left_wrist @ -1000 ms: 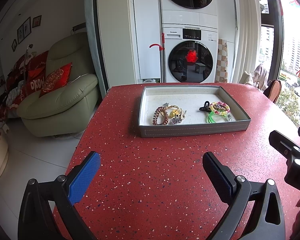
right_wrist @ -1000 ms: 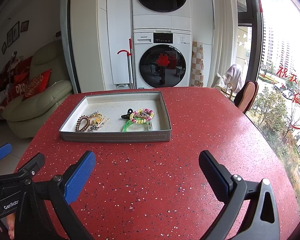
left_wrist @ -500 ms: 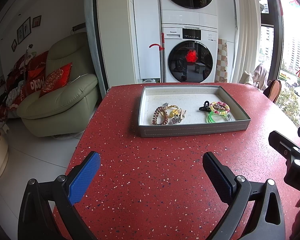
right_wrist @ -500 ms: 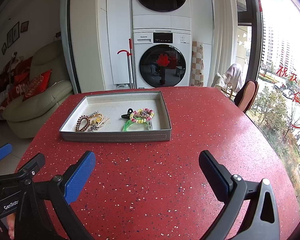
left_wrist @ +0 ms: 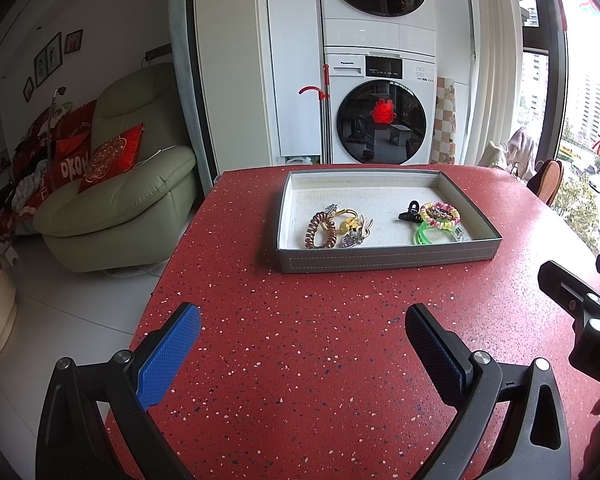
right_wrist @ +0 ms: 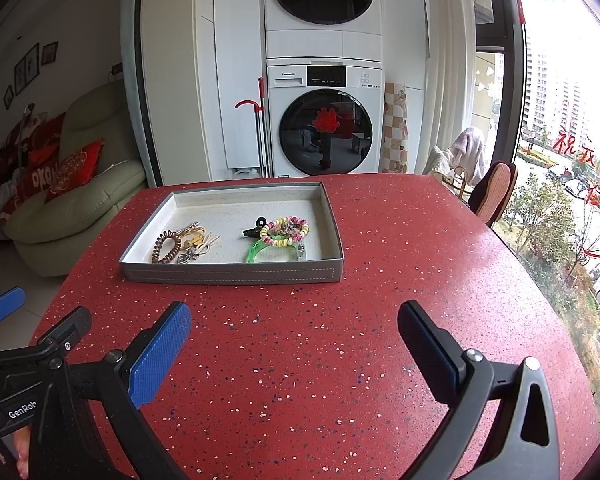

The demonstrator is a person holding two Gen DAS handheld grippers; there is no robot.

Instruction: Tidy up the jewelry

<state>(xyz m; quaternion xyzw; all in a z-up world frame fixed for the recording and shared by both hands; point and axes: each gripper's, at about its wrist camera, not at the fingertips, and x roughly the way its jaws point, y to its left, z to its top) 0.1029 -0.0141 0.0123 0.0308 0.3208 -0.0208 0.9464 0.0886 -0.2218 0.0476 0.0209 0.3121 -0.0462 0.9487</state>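
The jewelry all lies inside the tray, gathered toward its near wall: a coil band and gold bits at the near-left, a bead bracelet, clip and green bangle at the near-right. That grouping suits either a sorted tray or one awaiting sorting. The left hand-held gripper and right hand-held gripper hover over the desk short of the tray, each spread wide and holding nothing, likely to keep the tray in view.

Looks like a home: stacked washer and dryer, green recliner with red cushions, framed pictures.
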